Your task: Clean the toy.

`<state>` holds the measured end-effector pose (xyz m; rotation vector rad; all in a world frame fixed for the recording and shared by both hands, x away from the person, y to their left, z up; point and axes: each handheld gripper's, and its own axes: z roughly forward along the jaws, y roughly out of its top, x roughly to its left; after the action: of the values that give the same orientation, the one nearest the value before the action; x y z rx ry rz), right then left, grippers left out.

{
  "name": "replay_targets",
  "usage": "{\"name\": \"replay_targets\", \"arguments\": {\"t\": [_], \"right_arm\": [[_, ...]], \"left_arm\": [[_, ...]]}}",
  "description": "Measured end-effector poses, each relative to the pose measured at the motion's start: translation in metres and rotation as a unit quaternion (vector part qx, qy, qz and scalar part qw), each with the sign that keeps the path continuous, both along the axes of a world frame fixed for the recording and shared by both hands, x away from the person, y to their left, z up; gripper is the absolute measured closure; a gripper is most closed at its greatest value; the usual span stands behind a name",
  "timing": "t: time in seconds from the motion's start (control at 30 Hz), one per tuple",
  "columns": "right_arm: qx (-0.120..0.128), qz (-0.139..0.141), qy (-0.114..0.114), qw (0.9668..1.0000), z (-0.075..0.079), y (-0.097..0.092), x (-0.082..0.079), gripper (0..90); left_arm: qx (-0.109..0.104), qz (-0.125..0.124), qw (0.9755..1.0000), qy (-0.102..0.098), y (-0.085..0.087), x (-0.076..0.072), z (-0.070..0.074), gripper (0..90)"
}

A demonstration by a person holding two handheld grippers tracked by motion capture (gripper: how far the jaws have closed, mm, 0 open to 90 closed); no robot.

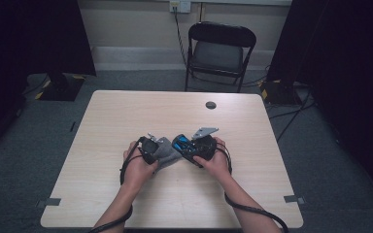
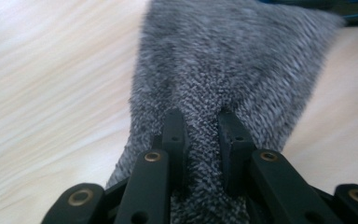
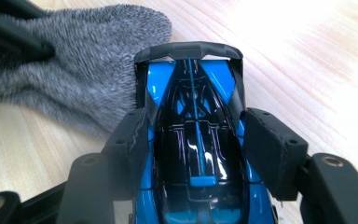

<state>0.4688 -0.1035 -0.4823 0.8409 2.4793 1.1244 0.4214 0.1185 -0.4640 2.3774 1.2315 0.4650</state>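
Pale wood counter (image 1: 126, 111), bare apart from a dark round spot at the far side. Grey knitted sock (image 2: 223, 60) flat near the counter's centre, toward the near edge. Blue and black toy car (image 3: 196, 140) just right of the sock, touching its edge. Left gripper (image 2: 200, 135): fingers clamped together on the sock fabric. Right gripper (image 3: 196, 149): fingers closed against both flanks of the car.
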Motion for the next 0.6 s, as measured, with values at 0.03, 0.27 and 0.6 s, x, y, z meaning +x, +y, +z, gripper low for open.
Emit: {"name": "replay_targets", "arguments": {"t": [0.03,0.27,0.6], "right_arm": [[0.000,-0.002,0.000,1.0000,0.000,0.000,0.000,41.0],[0.005,-0.002,0.005,1.0000,0.000,-0.002,0.000,41.5],[0.009,-0.001,0.009,0.9999,0.000,-0.004,0.000,41.8]], "left_arm": [[0.000,-0.005,1.0000,0.000,-0.002,-0.002,0.000,75.6],[-0.014,-0.023,0.9995,0.013,-0.010,-0.010,0.001,75.6],[-0.047,-0.070,0.9956,0.040,-0.028,-0.024,0.002,75.7]]}}
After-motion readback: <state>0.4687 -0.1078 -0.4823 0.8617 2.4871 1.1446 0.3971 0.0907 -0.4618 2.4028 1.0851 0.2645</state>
